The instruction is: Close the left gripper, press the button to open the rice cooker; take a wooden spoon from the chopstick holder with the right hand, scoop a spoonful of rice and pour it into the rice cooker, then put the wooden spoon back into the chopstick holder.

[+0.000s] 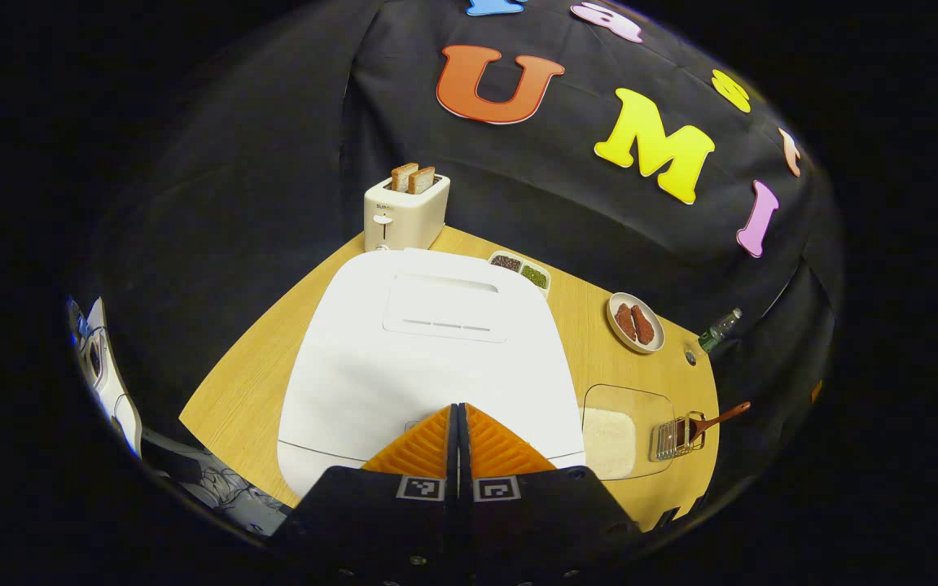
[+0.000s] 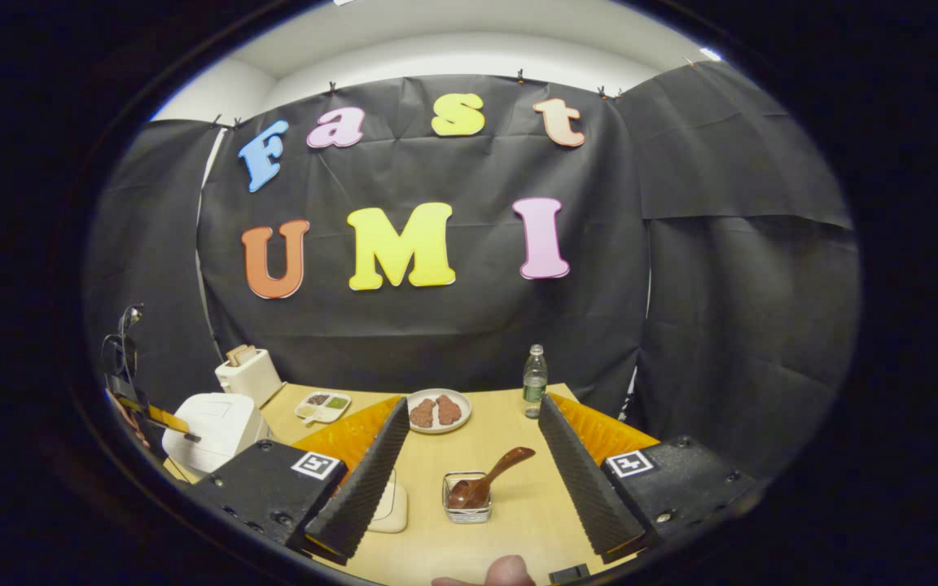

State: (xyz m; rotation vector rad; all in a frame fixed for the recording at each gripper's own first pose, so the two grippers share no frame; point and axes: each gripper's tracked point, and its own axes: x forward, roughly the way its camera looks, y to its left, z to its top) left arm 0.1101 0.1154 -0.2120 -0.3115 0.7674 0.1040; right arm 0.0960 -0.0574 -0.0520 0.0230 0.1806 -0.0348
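The white rice cooker (image 1: 428,350) sits with its lid down, just under my left gripper (image 1: 458,419), whose fingers are shut together with nothing between them, tips over the cooker's front edge. To its right lies a clear tray of rice (image 1: 620,435), then a wire chopstick holder (image 1: 677,437) with a wooden spoon (image 1: 717,419) leaning in it. In the right gripper view, my right gripper (image 2: 469,423) stands open above the table, with the holder (image 2: 467,498) and the spoon (image 2: 489,478) between and beyond its fingers. The rice cooker (image 2: 216,427) is far left.
A toaster (image 1: 404,213) with two bread slices stands at the back. A small dish of beans (image 1: 520,270), a plate with meat pieces (image 1: 636,323) and a water bottle (image 2: 534,381) sit along the far side of the wooden table (image 1: 249,391). A fingertip (image 2: 510,572) shows at the bottom.
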